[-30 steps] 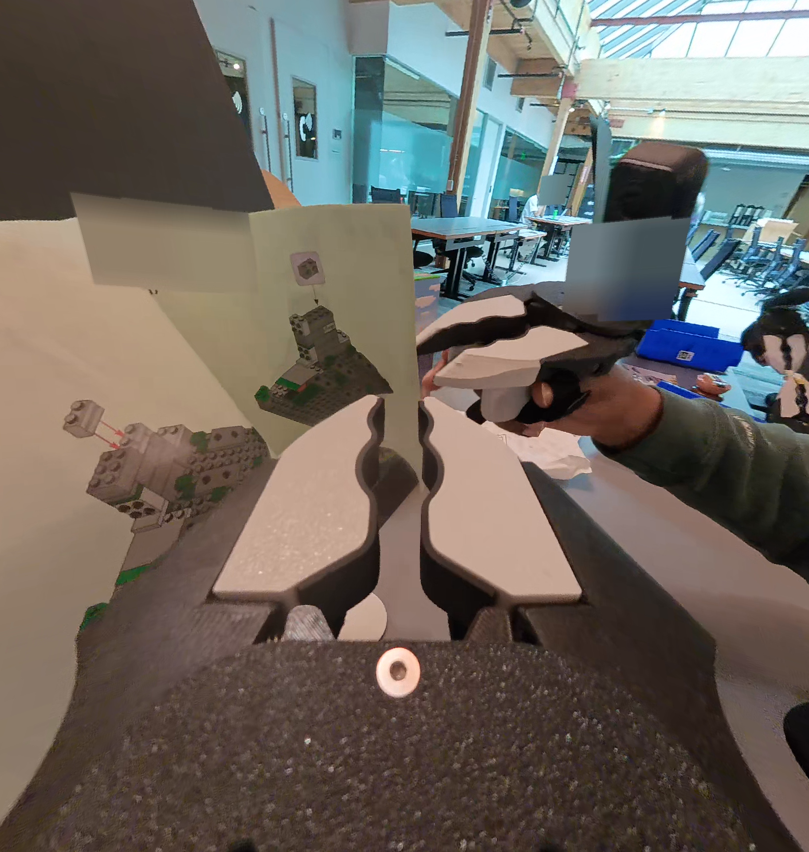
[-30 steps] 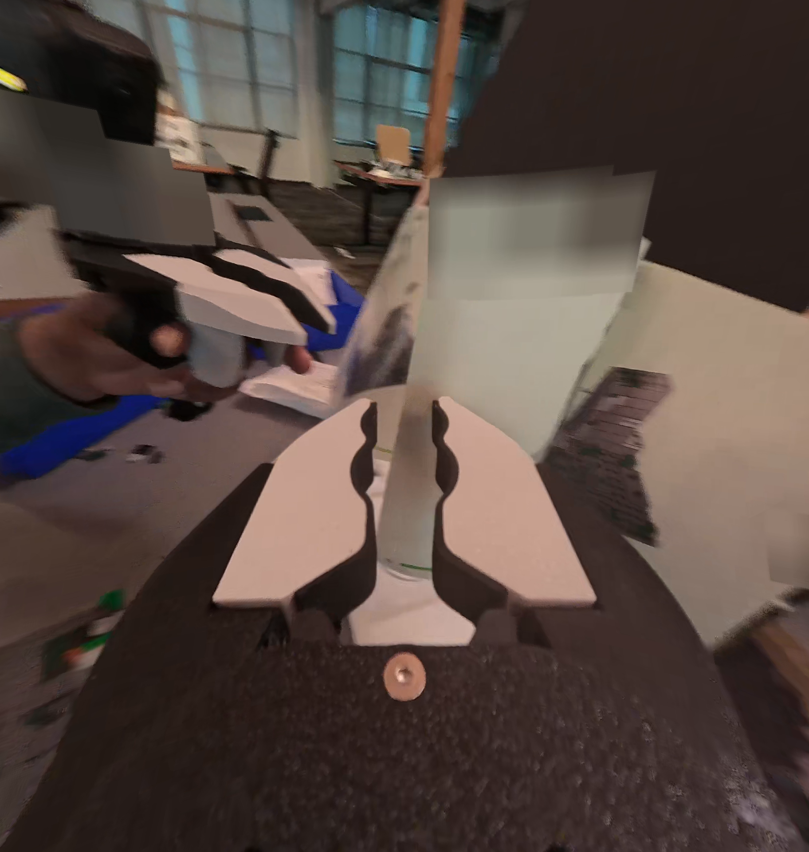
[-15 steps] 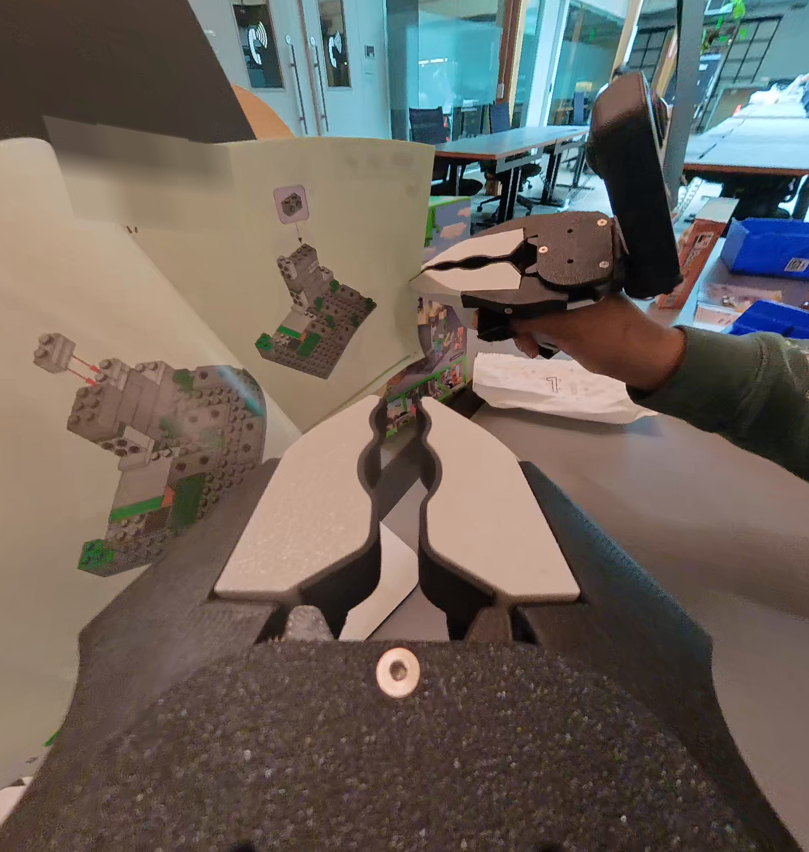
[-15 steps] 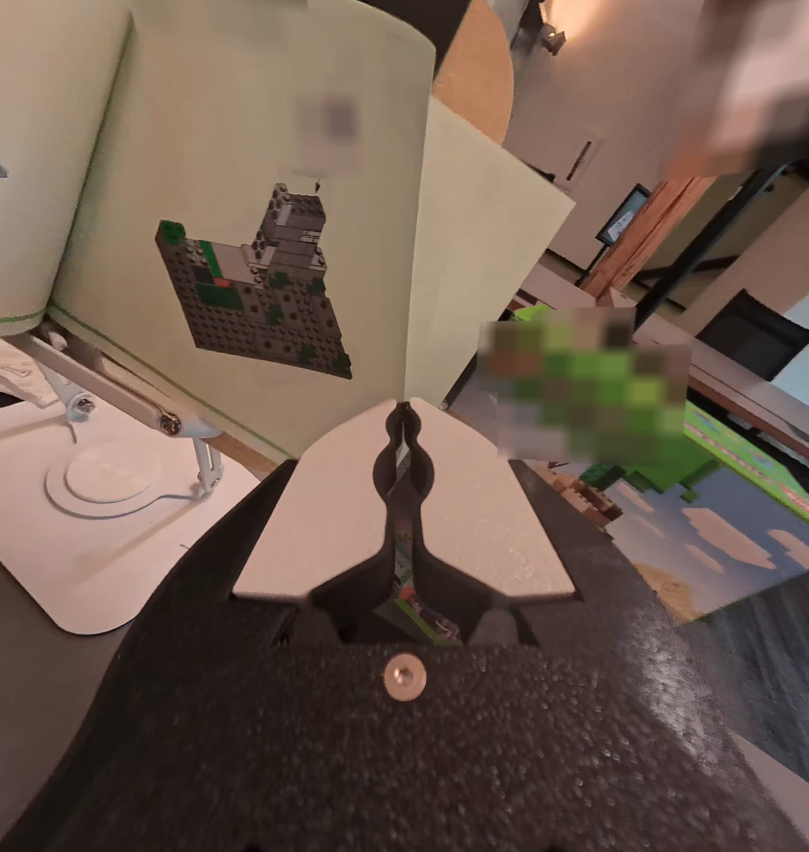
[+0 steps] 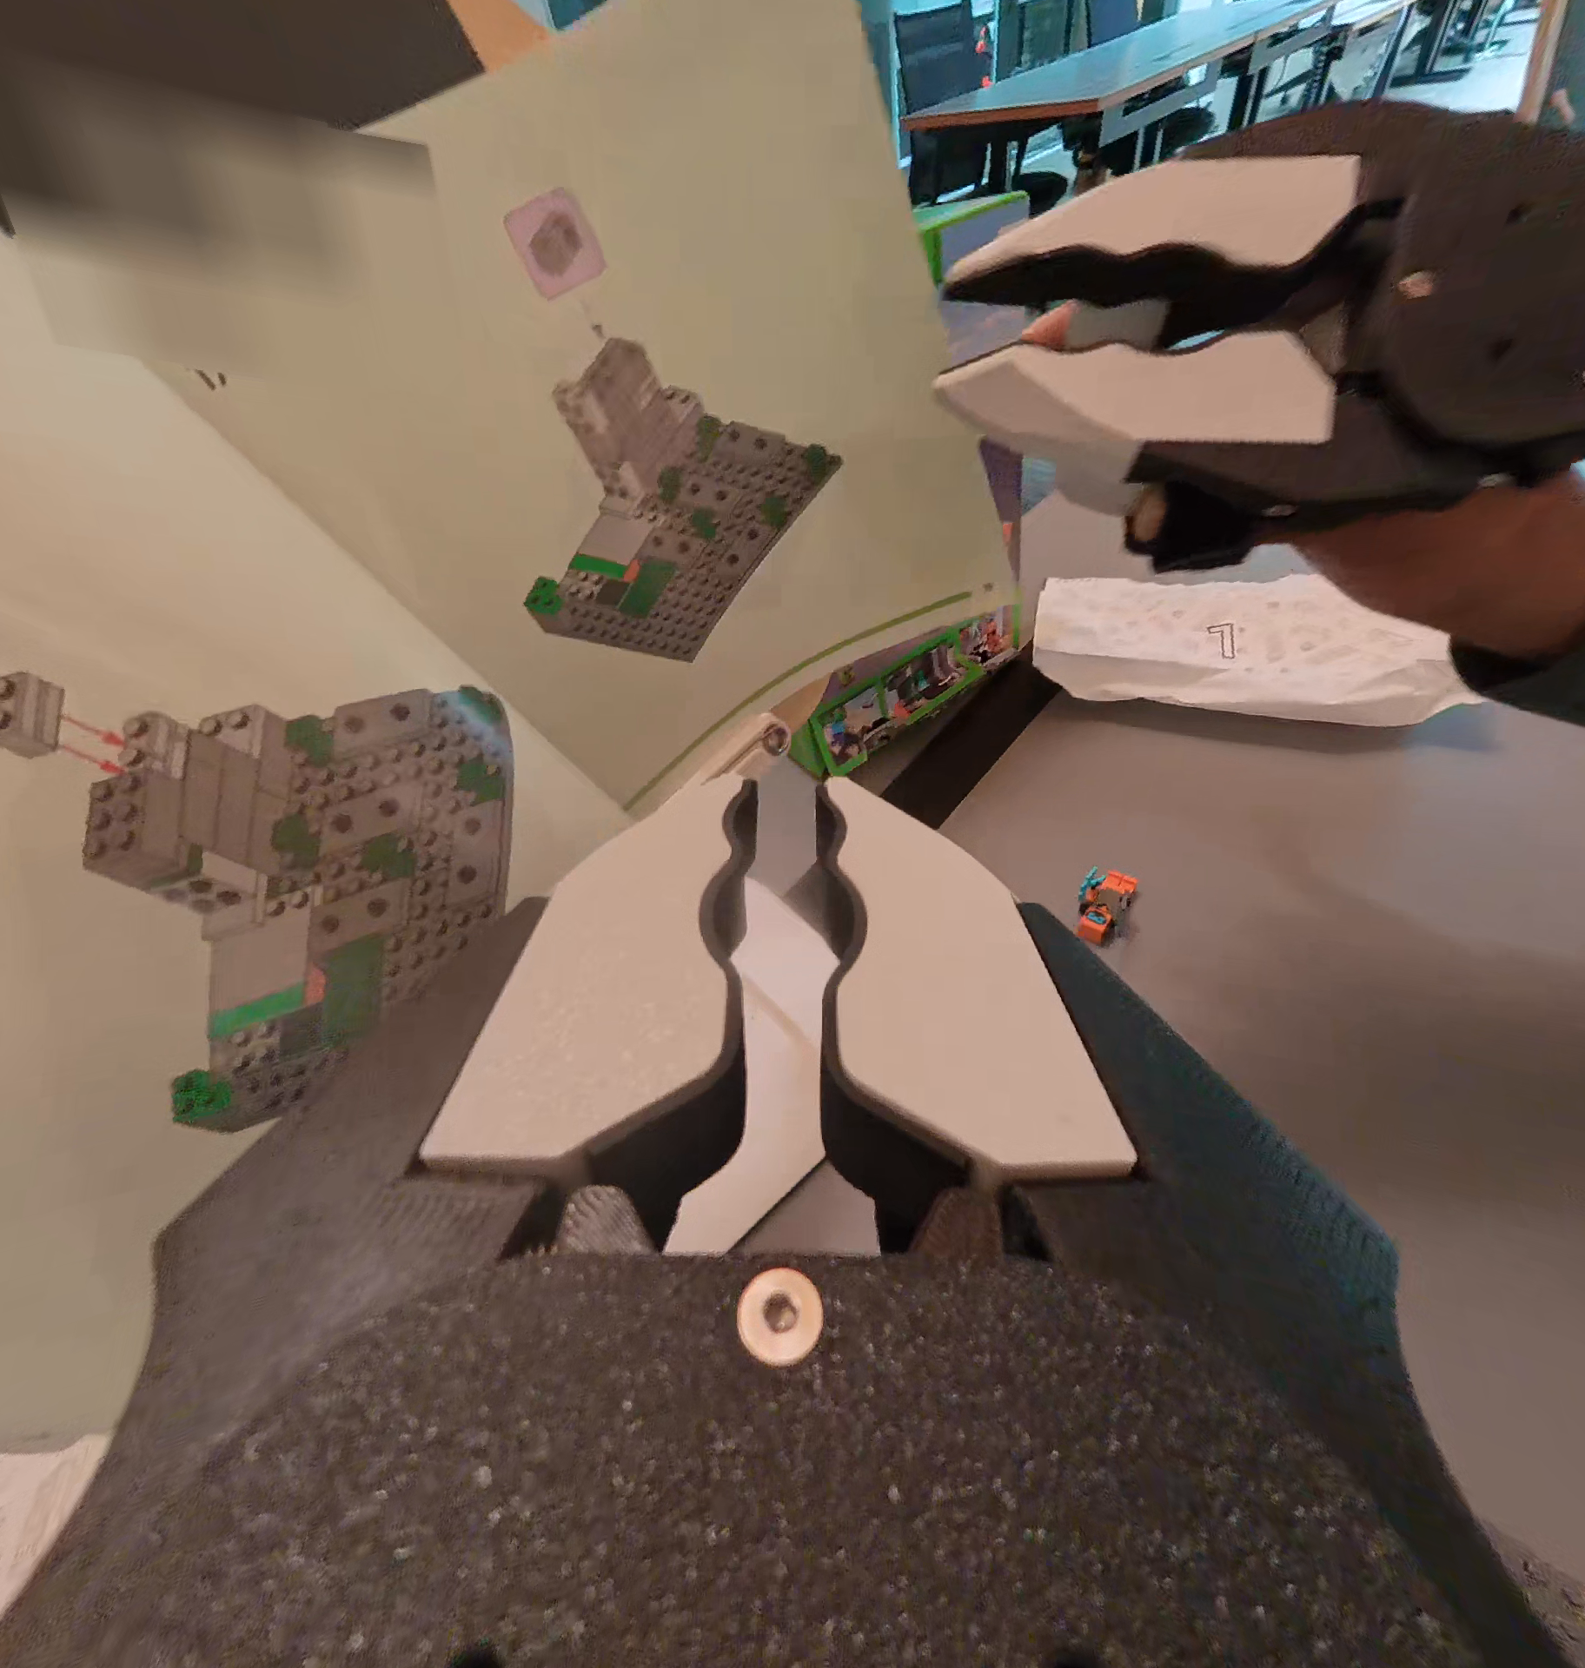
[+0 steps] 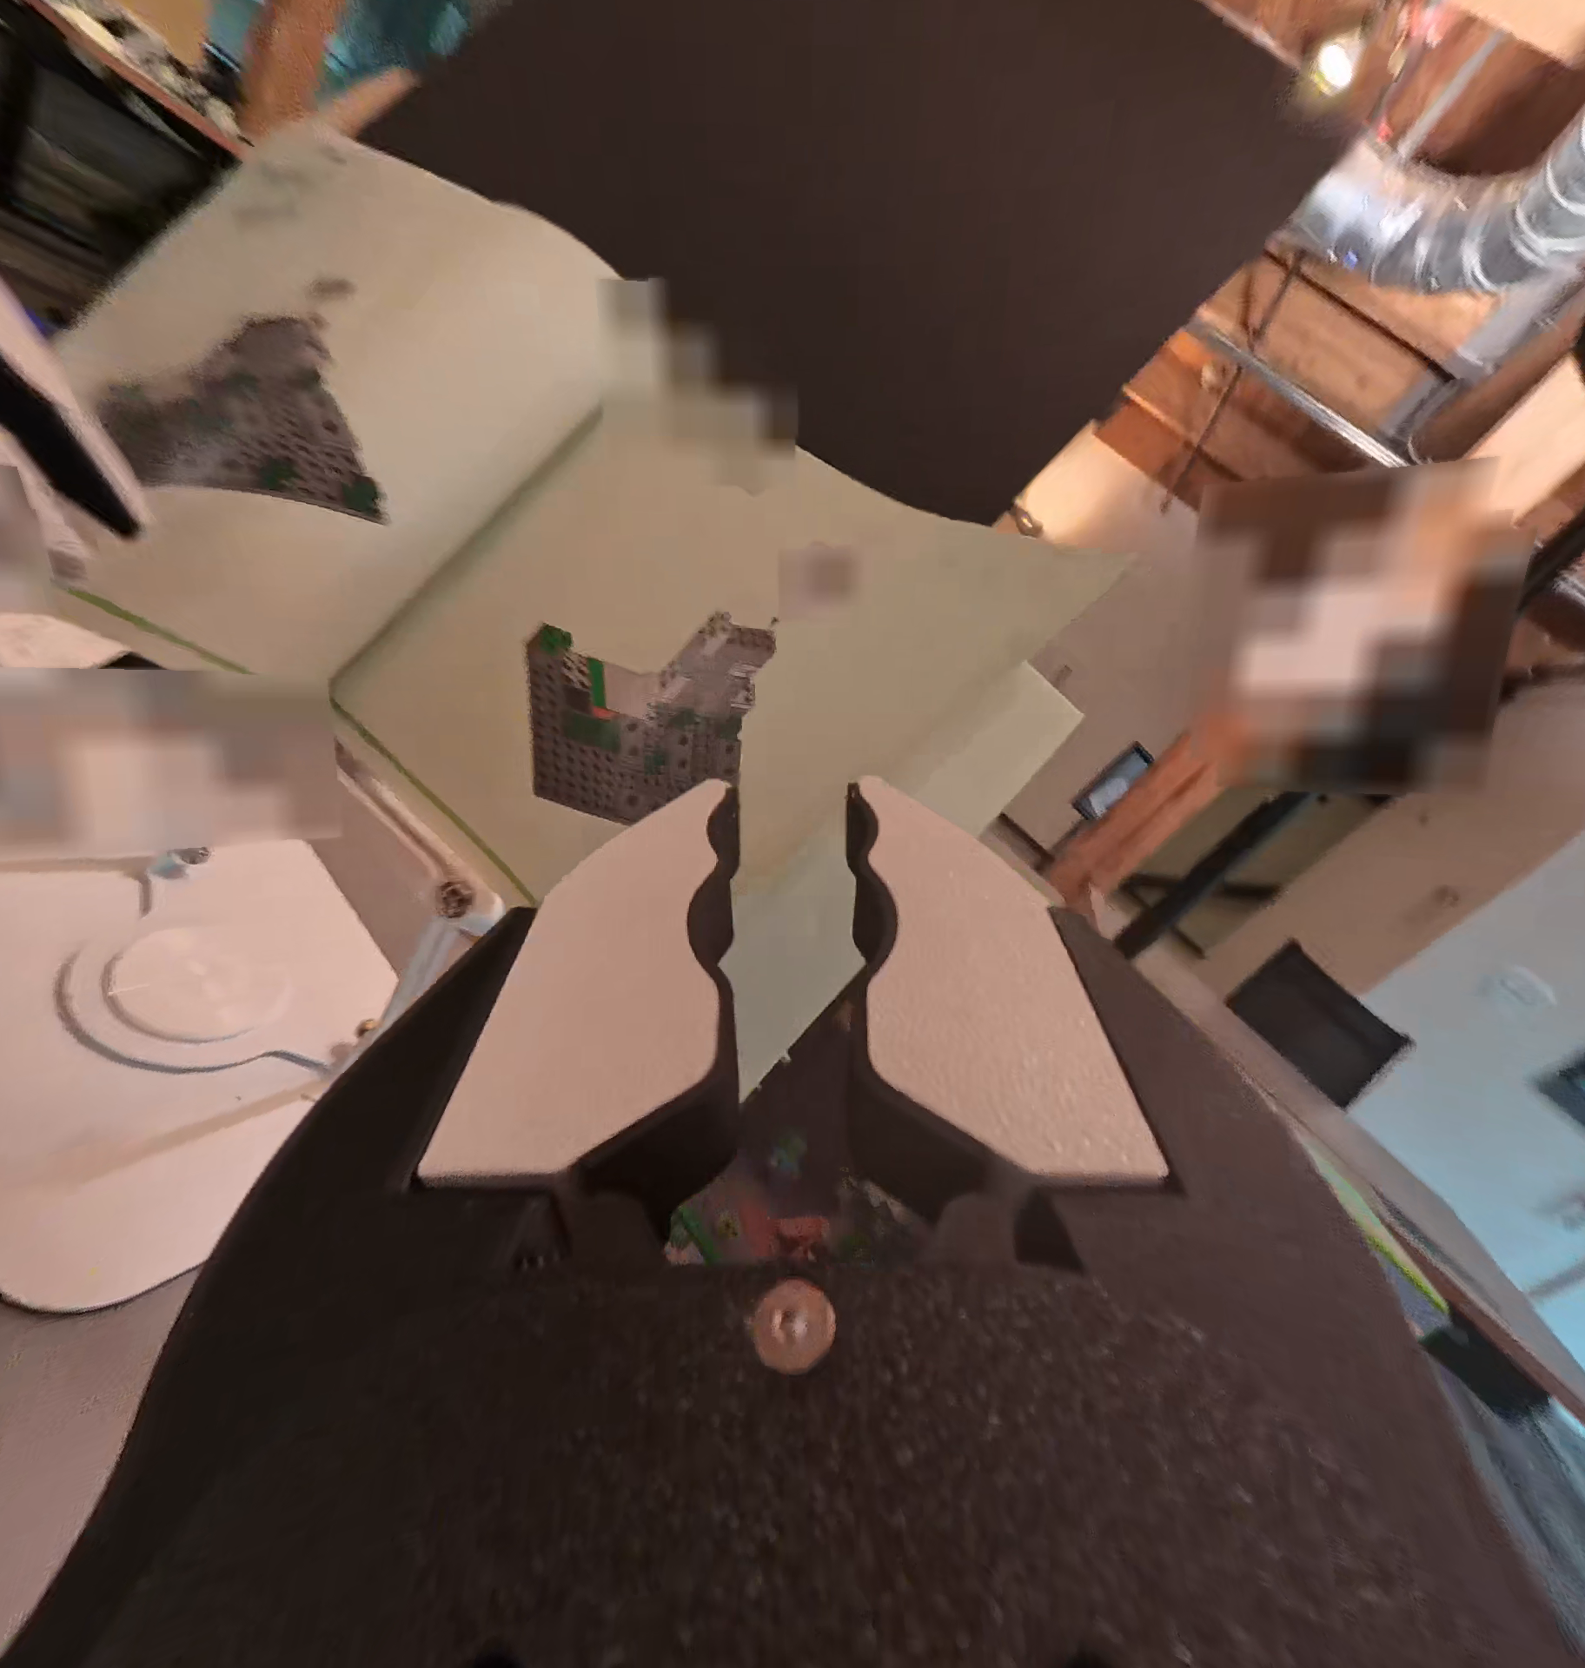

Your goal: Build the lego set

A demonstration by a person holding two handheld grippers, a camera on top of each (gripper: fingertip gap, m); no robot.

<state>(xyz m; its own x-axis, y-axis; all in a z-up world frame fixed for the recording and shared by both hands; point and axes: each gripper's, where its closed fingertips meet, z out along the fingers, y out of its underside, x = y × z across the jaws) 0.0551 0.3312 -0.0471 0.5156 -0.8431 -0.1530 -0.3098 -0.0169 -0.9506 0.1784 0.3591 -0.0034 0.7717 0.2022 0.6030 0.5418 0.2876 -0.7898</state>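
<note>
The pale green instruction booklet [image 5: 681,361] stands open on a white stand and shows pictures of a grey and green brick build. My left gripper [image 5: 786,787] is slightly open and empty, with its tips just below the booklet's lower edge and the stand's arm. My right gripper [image 5: 942,338] is open at the right edge of the turned page. In the right wrist view the right gripper [image 6: 791,787] is open with the booklet [image 6: 644,704] showing through the gap; I cannot tell whether the page lies between the fingers. A small orange and teal lego piece [image 5: 1103,905] lies on the grey table [image 5: 1312,1038].
A white paper bag [image 5: 1222,650] lies on the table behind the booklet. The green lego box [image 5: 897,704] sits under the booklet's right side. The stand's white base [image 6: 139,993] is to the left of my right gripper. A person's hand and green sleeve hold the right gripper. Across from one pair of fingers to the other is roughly 15 centimetres.
My right gripper has gone from shut to open beside the page. The left gripper has tilted down, bringing the table and the small orange piece into view.
</note>
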